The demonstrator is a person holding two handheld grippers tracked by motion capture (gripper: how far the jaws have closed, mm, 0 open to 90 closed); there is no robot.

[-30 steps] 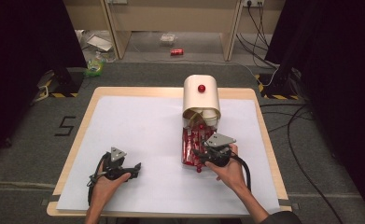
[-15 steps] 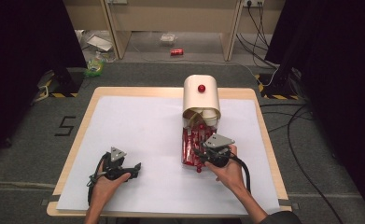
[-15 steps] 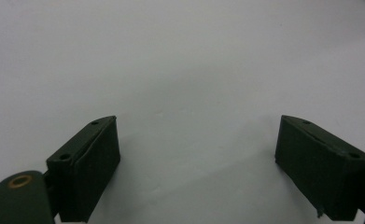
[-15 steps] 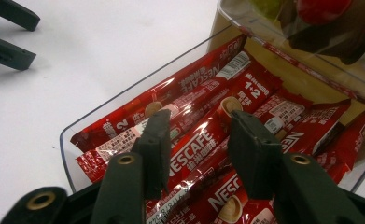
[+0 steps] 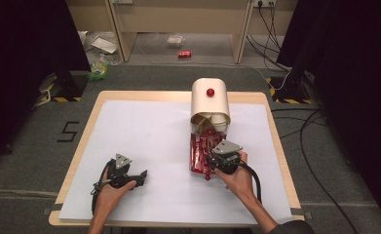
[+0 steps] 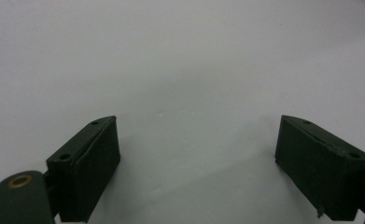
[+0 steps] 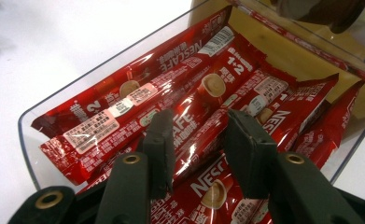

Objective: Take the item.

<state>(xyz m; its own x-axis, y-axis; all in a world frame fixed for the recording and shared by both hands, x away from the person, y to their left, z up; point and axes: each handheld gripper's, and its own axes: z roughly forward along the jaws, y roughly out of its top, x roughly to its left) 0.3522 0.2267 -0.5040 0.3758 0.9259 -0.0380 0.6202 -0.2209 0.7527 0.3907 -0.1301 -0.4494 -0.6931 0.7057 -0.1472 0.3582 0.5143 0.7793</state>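
White table cover (image 5: 154, 136); dispenser (image 5: 210, 100) behind sachet tray (image 7: 40, 135).

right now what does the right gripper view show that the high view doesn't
Right gripper view: clear plastic tray wall, readable print on the red foil coffee sachets. High view: cream rounded dispenser with red knob, open left gripper on white sheet. Both: those sachets, and the right gripper, jaws just closing around one sachet; pad contact unclear.
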